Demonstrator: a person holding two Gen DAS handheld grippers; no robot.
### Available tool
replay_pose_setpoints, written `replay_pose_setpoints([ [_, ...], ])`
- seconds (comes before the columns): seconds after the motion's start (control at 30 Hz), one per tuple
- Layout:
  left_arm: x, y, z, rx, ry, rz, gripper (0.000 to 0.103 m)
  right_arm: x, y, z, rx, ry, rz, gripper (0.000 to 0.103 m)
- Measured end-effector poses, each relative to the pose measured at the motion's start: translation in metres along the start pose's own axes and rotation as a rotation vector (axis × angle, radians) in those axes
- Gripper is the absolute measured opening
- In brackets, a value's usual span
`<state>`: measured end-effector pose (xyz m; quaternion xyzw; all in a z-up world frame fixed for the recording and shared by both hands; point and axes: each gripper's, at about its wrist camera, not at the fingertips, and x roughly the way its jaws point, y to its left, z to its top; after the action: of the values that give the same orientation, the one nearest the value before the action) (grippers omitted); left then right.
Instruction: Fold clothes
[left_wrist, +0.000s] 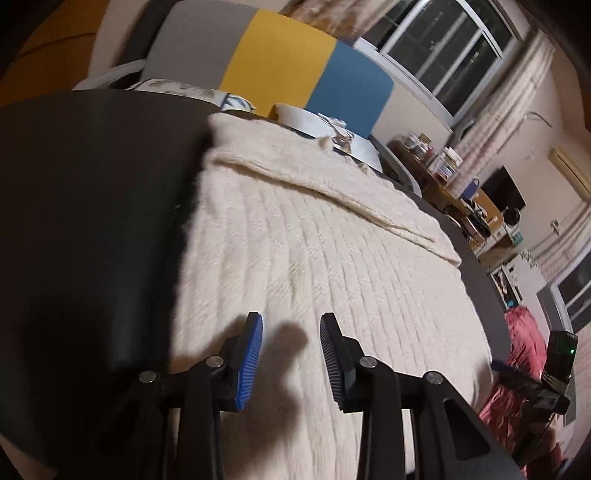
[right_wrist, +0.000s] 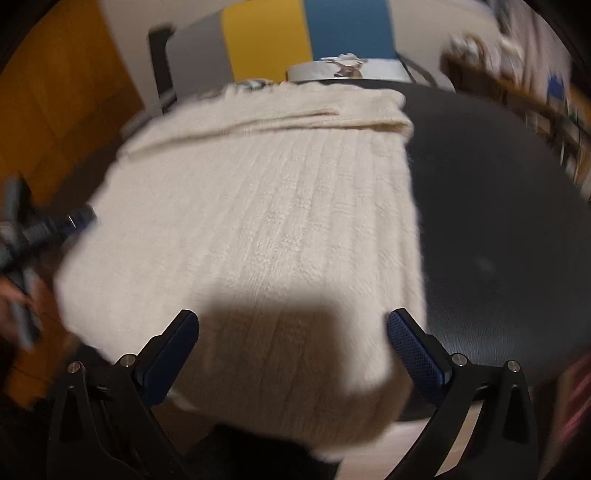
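Sweater (left_wrist: 314, 240): cream ribbed knit, spread flat across the dark round table (left_wrist: 92, 221), a folded band along its far edge.
My left gripper (left_wrist: 291, 354): jaws parted partway, nothing between them, hovering over the near part of the knit.
My right gripper (right_wrist: 293, 343): jaws spread wide, empty, above the near edge where the knit drapes off the table.
Step in hand: I judge it a pause between folds, both grips released.
Next move: likely calls for pinching an edge on each side and carrying it over evenly.
Left view only: windows, cluttered shelves, red cloth (left_wrist: 524, 347) at right.
Right view only: bare tabletop right of the knit; orange wall (right_wrist: 66, 92) left.
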<state>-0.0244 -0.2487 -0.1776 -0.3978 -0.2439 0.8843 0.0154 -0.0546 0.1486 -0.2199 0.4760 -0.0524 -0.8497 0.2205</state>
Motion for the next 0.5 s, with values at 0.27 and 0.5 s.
replay_pose_setpoints([
  [0.27, -0.049, 0.047, -0.054, -0.173, 0.004, -0.048, 0.034, -0.033, -0.094, -0.059, 0.506, -0.038, 0.438, 0.103],
  [0.5, -0.049, 0.052, -0.072, -0.163, 0.049, -0.045, 0.036, -0.008, -0.109, -0.077, 0.632, 0.007, 0.466, 0.103],
])
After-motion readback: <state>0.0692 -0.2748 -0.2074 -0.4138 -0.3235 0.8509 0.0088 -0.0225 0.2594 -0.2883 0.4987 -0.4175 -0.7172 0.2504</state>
